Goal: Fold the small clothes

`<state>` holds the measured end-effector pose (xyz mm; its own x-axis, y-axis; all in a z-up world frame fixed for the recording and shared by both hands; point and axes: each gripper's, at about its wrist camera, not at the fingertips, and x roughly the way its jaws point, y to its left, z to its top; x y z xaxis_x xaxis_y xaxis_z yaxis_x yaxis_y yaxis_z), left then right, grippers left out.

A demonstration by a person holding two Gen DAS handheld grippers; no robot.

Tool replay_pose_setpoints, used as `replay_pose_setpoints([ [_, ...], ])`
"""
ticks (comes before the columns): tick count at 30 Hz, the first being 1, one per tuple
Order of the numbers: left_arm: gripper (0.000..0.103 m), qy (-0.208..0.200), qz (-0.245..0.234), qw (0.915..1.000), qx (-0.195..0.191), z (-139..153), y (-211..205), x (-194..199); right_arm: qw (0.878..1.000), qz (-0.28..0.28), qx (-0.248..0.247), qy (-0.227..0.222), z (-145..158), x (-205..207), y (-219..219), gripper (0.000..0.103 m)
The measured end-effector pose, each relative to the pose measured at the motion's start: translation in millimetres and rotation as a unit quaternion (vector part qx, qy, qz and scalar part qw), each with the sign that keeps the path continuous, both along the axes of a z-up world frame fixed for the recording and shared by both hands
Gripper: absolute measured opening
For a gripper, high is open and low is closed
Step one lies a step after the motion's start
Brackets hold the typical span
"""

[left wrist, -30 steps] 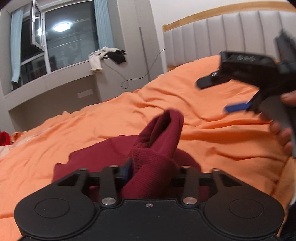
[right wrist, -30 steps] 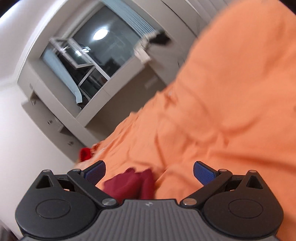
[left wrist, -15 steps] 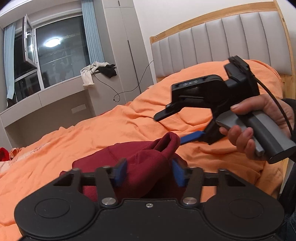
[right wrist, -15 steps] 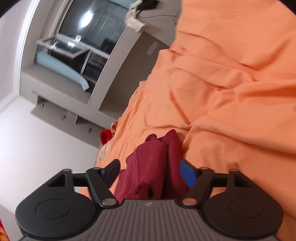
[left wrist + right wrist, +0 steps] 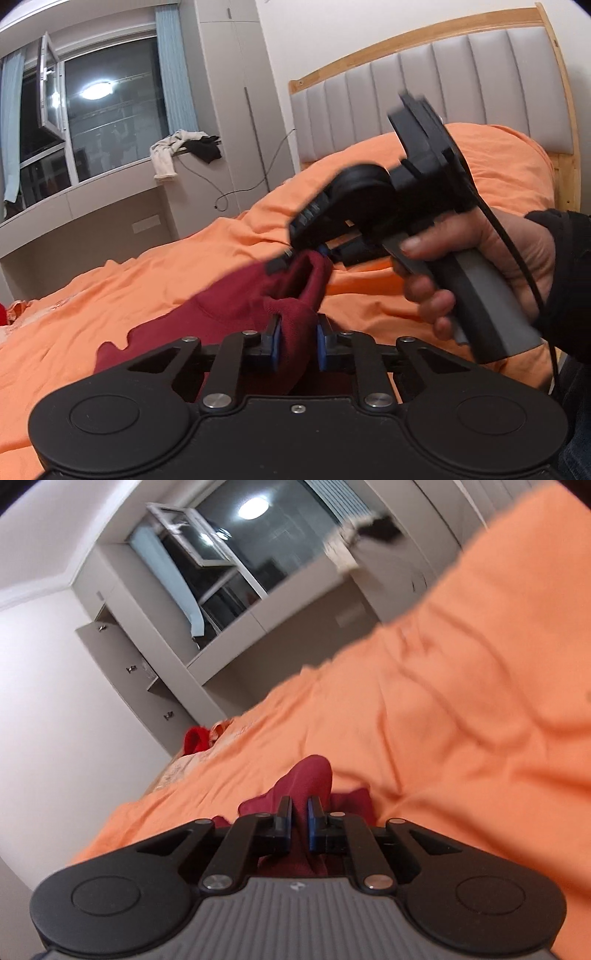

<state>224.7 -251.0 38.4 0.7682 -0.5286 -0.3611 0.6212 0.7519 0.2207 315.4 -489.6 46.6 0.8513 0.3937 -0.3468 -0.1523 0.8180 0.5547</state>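
Left wrist view: the left gripper (image 5: 297, 349) sits at lower centre of the frame. Its jaws have just been closing and now stand narrow, the blue pads (image 5: 275, 347) pressed on a bunched fold of the dark red garment (image 5: 236, 314). The garment lies across the orange bedsheet (image 5: 129, 280) in the lower middle of the frame, its near end lifted into this grip and a second raised edge drawn up toward centre right.

The right gripper (image 5: 295, 258) enters from the right of the frame, held by a hand (image 5: 476, 266) in a dark sleeve (image 5: 569, 280). Its fingertips meet the raised edge of the garment at mid-frame. The tips are blurred here. A black cable (image 5: 509, 251) runs across the hand.

Right wrist view: the right gripper (image 5: 300, 823) shows at lower centre, jaws just closed to a thin gap, with red cloth pinched between the pads and bulging above them. The garment (image 5: 306, 775) occupies lower centre, bedsheet (image 5: 461, 720) to the right and behind.

Background, left wrist view: padded grey headboard (image 5: 424, 96) with wood trim at upper right; window (image 5: 99, 114) at upper left reflecting a ceiling light; white and black clothing (image 5: 184, 147) heaped on the sill at upper centre left.

Markings: a small embossed emblem (image 5: 296, 885) on the grey ribbed housing in the right wrist view, not legible. No readable writing or brand found in either view.
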Motion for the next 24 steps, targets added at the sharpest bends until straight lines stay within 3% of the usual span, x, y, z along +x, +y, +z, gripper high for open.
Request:
replay_pose_setpoints([
  [6,0.023,0.041,-0.012,0.9990,0.015,-22.5,-10.4,7.6,0.998,0.002,-0.045,0.049,-20.1,2.4,8.0,0.013],
  [10,0.031,0.062,-0.020,0.9978,-0.008,-24.3,0.2,11.1,0.998,0.001,-0.038,0.054,-20.6,-7.5,4.1,0.026],
  [12,0.042,0.082,-0.028,0.9956,-0.034,-20.6,8.3,13.9,0.998,0.001,-0.040,0.051,-19.3,-9.4,5.3,0.039],
  [14,0.060,0.106,-0.034,0.9917,-0.064,-15.2,17.9,13.7,0.998,0.004,-0.043,0.048,-17.5,-12.0,7.1,0.057],
  [17,0.079,0.126,-0.033,0.9860,-0.105,-4.2,30.9,12.3,0.998,0.011,-0.047,0.045,-16.4,-13.1,11.9,0.071],
  [20,0.091,0.122,-0.020,0.9839,-0.129,6.9,42.3,7.1,0.998,0.012,-0.048,0.040,-13.7,-15.7,14.9,0.088],
  [22,0.101,0.112,0.007,0.9844,-0.135,13.4,52.9,4.9,0.998,0.013,-0.049,0.038,-13.4,-18.0,16.7,0.093],
  [24,0.102,0.103,0.040,0.9830,-0.147,19.5,66.5,5.6,0.998,0.016,-0.045,0.039,-12.9,-20.7,18.4,0.098],
])
